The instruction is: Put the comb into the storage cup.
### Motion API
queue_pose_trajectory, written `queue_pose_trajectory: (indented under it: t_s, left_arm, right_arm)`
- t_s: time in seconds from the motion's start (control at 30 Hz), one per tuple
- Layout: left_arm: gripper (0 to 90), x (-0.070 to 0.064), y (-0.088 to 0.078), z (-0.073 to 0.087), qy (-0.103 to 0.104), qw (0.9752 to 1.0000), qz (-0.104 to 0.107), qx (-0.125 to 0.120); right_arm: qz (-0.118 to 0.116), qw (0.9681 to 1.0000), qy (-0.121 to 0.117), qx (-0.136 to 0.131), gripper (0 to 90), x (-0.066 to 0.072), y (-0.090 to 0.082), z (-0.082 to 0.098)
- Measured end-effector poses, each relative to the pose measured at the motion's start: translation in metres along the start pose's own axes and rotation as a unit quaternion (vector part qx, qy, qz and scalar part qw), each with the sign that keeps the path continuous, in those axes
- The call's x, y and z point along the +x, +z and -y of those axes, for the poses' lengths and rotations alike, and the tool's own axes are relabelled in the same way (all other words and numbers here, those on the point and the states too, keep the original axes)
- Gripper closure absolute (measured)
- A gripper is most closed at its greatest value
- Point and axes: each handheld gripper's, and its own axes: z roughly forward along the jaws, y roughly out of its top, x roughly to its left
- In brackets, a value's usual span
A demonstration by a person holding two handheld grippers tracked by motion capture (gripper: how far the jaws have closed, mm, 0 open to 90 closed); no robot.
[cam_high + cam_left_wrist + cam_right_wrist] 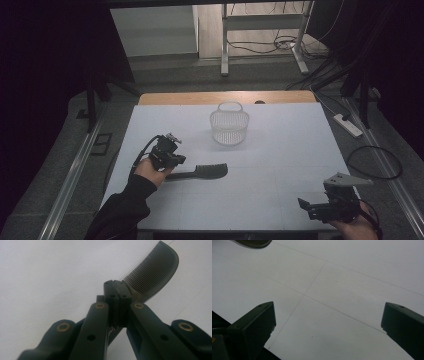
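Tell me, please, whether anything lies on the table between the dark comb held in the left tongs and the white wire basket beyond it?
Nothing visible does. The left tongs grip the dark plastic comb by its handle, and bare white tabletop runs from it to the white wire basket.

The high view looked forward and down over the whole white table point(280, 150). The left gripper view sat close behind its jaws, facing along the black comb point(155, 272), which the high view shared. The right gripper view looked down between its parted jaws at bare tabletop.
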Motion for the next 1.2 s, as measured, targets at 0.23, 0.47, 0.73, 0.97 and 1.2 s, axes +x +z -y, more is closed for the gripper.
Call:
queue_pose_trajectory:
  t_s: [0.23,0.47,0.73,0.97,1.2]
  left_arm:
    - [89.0,0.006,0.006,0.007,-0.002,0.9999,-0.009,0.005]
    - [88.9,0.013,0.016,0.015,-0.015,0.9997,-0.003,0.020]
    - [88.9,0.012,0.029,0.018,-0.019,0.9990,-0.004,0.040]
    - [89.0,0.010,0.035,0.020,-0.018,0.9981,-0.009,0.058]
    - [89.0,0.005,0.031,0.027,-0.008,0.9976,0.005,0.069]
  right_arm:
    - [-0.001,1.0000,-0.001,0.002,0.4,0.000,0.001,0.000]
    - [-0.003,1.0000,-0.005,0.004,0.4,0.001,0.001,0.000]
    - [-0.005,0.9999,-0.009,0.005,0.5,0.001,0.001,-0.001]
    - [-0.005,0.9999,-0.010,0.007,0.5,0.001,0.001,-0.001]
    - [-0.004,0.9999,-0.010,0.005,0.7,0.002,0.001,-0.001]
